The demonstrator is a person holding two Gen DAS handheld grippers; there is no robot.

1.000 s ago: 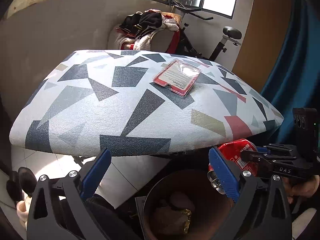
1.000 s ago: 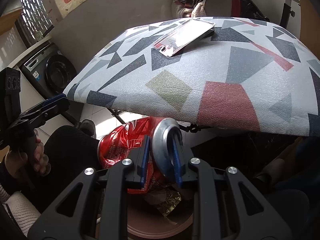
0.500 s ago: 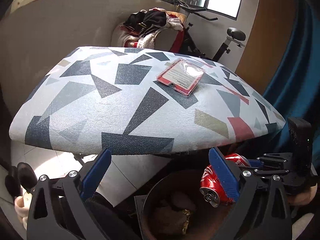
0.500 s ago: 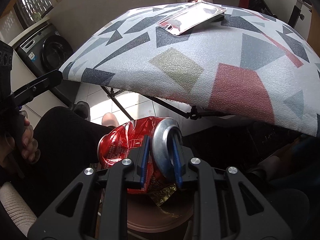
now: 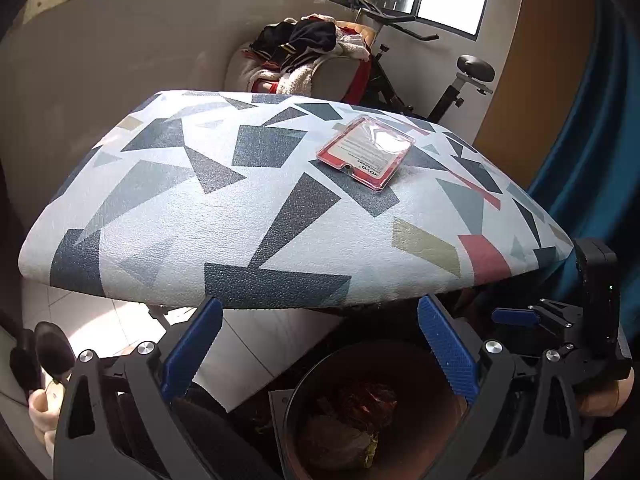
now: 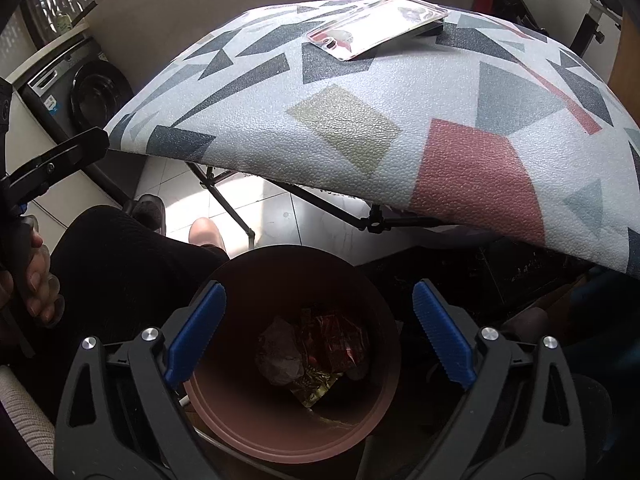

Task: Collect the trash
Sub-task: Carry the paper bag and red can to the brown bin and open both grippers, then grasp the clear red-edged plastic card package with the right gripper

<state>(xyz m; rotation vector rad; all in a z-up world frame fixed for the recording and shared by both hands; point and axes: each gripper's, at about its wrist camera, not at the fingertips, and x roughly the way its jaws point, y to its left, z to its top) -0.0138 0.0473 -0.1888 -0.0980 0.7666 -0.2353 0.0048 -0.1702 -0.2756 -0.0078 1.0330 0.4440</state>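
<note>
Right gripper (image 6: pixel 316 336) hangs directly over the brown trash bin (image 6: pixel 384 412), jaws spread wide and nothing between them. Down inside the bin there's a crushed red can (image 6: pixel 340 340) lying against a grey crumpled wad (image 6: pixel 278 354), with a bit of gold foil wrapper (image 6: pixel 312 390) at about 6 o'clock from the can. So that part of the job looks done: the can is in the bin, not in any grip.

What's left? Up on the patterned table (image 6: pixel 348 128), at roughly 12 o'clock from the bin in the right wrist view, one flat red-edged plastic package (image 6: pixel 376 26) lies alone on the cloth, well apart from both tools. Whether it counts as trash I can't say for sure, but it's the only loose thing on the tabletop that shows, so my read is one piece to go at most.

Left gripper (image 5: pixel 316 344) is also wide open and empty, held low, below the table's near edge and pointing forward across it. In its view the package (image 5: pixel 366 152) sits at about 1 o'clock on the table (image 5: pixel 172 216), and the bin (image 5: pixel 304 396) shows at 5 o'clock, tucked under the edge with the red can (image 5: pixel 368 398) dimly visible inside.

Pose-wise: the right tool is tipped downward, looking into the bin mouth, with the person's dark-clad knee at 9 o'clock. The left tool sits more level, beside the right one, both near the person's lap and neither touching anything.
</note>
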